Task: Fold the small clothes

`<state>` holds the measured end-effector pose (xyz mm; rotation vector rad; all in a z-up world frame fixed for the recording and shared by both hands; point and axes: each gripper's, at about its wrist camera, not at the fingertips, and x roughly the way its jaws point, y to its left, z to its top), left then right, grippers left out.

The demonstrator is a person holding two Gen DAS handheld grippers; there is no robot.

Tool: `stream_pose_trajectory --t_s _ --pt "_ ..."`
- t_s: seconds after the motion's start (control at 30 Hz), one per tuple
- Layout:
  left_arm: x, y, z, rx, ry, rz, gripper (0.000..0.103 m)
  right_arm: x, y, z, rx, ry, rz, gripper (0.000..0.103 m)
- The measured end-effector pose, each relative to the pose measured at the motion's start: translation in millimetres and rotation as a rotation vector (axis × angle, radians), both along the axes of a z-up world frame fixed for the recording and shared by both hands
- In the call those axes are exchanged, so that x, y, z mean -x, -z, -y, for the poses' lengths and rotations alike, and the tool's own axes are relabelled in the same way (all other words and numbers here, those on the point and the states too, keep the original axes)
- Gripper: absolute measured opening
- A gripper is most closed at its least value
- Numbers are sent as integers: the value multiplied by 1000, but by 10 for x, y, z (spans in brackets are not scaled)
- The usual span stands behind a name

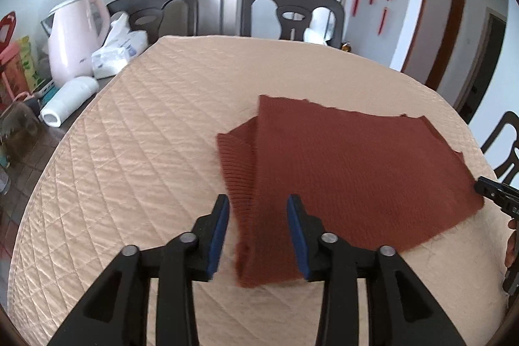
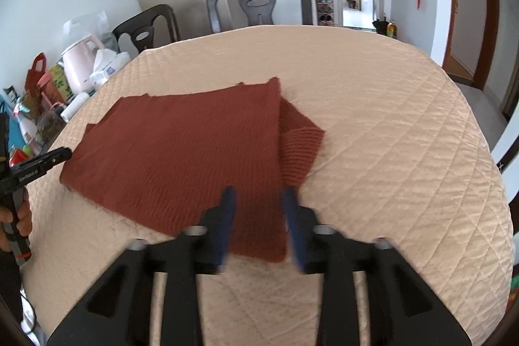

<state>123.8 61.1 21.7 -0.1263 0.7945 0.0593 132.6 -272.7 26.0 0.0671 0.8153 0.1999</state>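
Left gripper (image 1: 258,229) and right gripper (image 2: 258,224) both stand with jaws spread, pinching nothing, each above a near corner of the sweater (image 1: 340,164). The rust-coloured sweater lies folded flat on the quilted table cover (image 1: 146,125)

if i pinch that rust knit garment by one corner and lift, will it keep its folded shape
Probably not. The rust knit garment lies limp and flat on the quilted table cover, so it should droop and unfold. Its ribbed cuff already sticks out loose beside the fold. The satiny quilting looks slick, so pushing likely slides the garment.
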Motion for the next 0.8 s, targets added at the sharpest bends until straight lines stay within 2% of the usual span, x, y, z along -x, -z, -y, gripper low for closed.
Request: stream_pose_trajectory --t_s 0.07,0.3,0.47,0.5,0.6,0.63,0.77,0.8 --pt "-45 54 -48 -1 -17 -20 45 -39 7 52 -21 3 -4 51" --pt "-297 141 -104 80 23 -53 49 -317 149 181 -107 2 -75 51" --pt "-437 191 -101 108 37 -49 50 -437 158 241 -170 15 -74 51" --pt "-427 187 -93 108 36 -46 49 -433 156 236 -175 16 -76 51" --pt "-358 176 -74 113 48 -32 38 -372 161 213 -225 -21 -90 51" --pt "-350 173 -65 110 48 -31 35 -355 165 207 -223 -23 -86 48" --pt "-395 149 1 87 68 -32 20 -378 182 197 -224 -12 -93 20" --pt "-405 136 21 82 69 -36 18 -385 175 197 -233 -14 -97 19"
